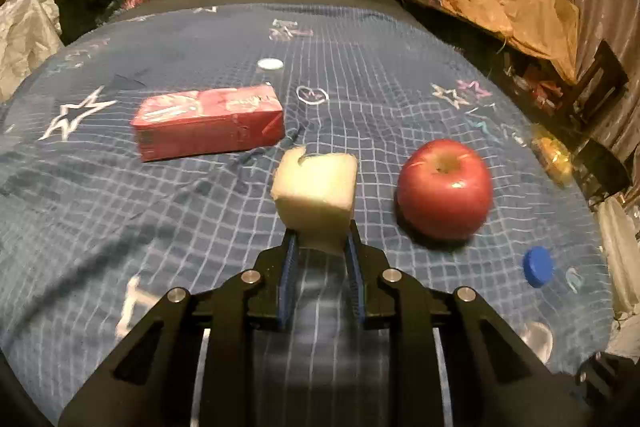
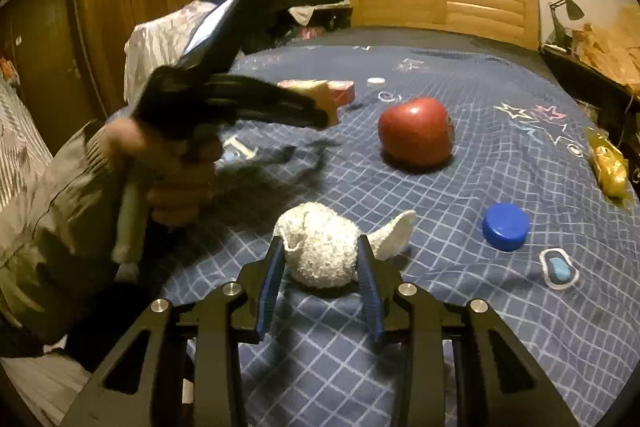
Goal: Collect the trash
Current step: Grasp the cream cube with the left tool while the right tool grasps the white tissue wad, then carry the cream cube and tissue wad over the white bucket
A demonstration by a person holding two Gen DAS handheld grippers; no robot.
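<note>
Both grippers grip trash on the bed [image 1: 200,227]: left gripper [image 1: 320,239] clamps a pale wad [image 1: 316,187], right gripper [image 2: 320,259] pinches a crumpled tissue [image 2: 320,247]; hold firm, lift straight, avoid the apple [image 1: 444,187]

My inventory: navy bedspread [image 1: 400,75] with white grid and stars; red apple [image 1: 444,189]; pink tissue pack [image 1: 208,123]. Blue bottle cap [image 2: 505,226], white crumpled wad [image 2: 320,247], pale yellow scrap [image 1: 316,193].

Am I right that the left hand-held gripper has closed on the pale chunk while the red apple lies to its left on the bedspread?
Not quite: the left wrist view shows the red apple to the right of the pale chunk, not the left. The left hand-held gripper has indeed closed on the chunk, and the apple lies on the bedspread.
</note>
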